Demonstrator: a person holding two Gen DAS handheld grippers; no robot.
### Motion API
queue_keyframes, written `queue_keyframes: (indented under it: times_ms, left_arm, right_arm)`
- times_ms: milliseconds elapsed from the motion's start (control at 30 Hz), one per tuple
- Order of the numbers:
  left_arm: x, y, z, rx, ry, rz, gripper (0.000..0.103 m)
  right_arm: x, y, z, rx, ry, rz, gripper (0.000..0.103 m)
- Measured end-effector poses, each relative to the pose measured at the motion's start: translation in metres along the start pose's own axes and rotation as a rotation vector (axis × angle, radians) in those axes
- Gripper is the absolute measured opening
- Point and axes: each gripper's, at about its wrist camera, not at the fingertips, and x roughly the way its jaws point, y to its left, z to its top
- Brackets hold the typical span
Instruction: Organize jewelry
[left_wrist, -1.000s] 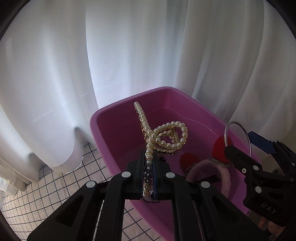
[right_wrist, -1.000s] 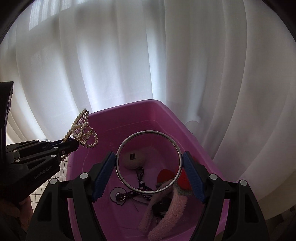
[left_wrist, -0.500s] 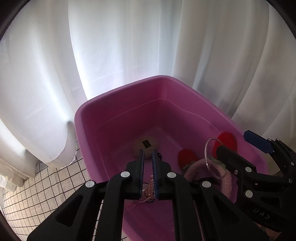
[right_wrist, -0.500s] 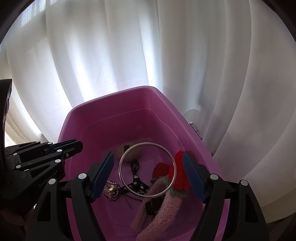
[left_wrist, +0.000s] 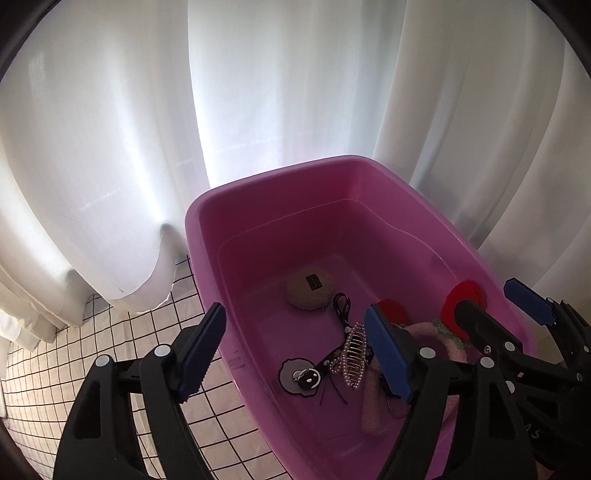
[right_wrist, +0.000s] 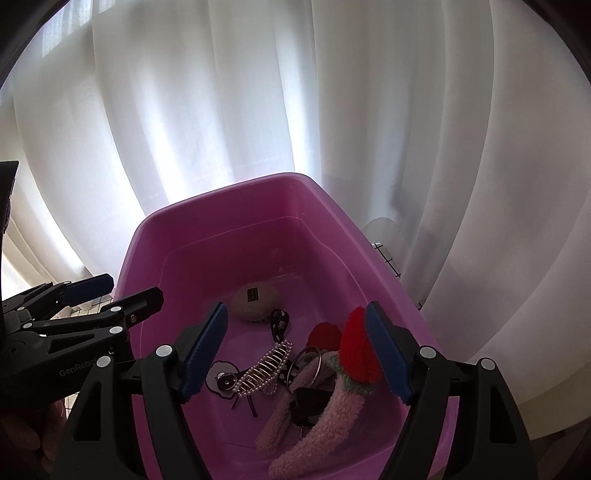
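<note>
A pink plastic tub (left_wrist: 207, 236) stands on a worktop covered with a white, black-gridded cloth (left_wrist: 122, 332), with white curtains (left_wrist: 258, 92) hanging just behind it. The left claw (left_wrist: 295, 347) hovers over the tub's near left side, its jaws opening and already wide apart, with nothing gripped; the left finger hangs outside the tub wall and the right one inside. Lying on the tub floor between and below those fingers is the pearl hair claw clip (left_wrist: 352, 356), resting on its side across a dark strap-like piece. Just left of the clip lies a small scalloped round charm (left_wrist: 297, 376), and farther back a beige round puff with a dark label (left_wrist: 311, 289). The right claw (right_wrist: 297, 349) hangs over the near right part of the tub, its jaws also spread wide and holding nothing. Beneath it, a thin silver bangle (right_wrist: 306, 363) leans against a fuzzy pink headband (right_wrist: 332, 410) that carries red pompoms (right_wrist: 360, 352) trimmed in green. The headband curves along the tub's near right corner, with a dark object tucked inside its arc that is too shaded to identify.
</note>
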Motion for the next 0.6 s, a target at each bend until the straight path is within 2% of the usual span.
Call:
queue_keyframes:
  times_ms: [167,600]
  left_arm:
    - [-0.014,0.013,0.001,-0.051,-0.025,0.028,0.096]
    - [-0.028,0.033,-0.005,-0.086,-0.021,0.137,0.097]
  right_arm:
    - [-0.005,0.002,-0.004,0.009,-0.002,0.002,0.073]
    - [-0.012,0.018,-0.009,-0.017,0.005,-0.030,0.073]
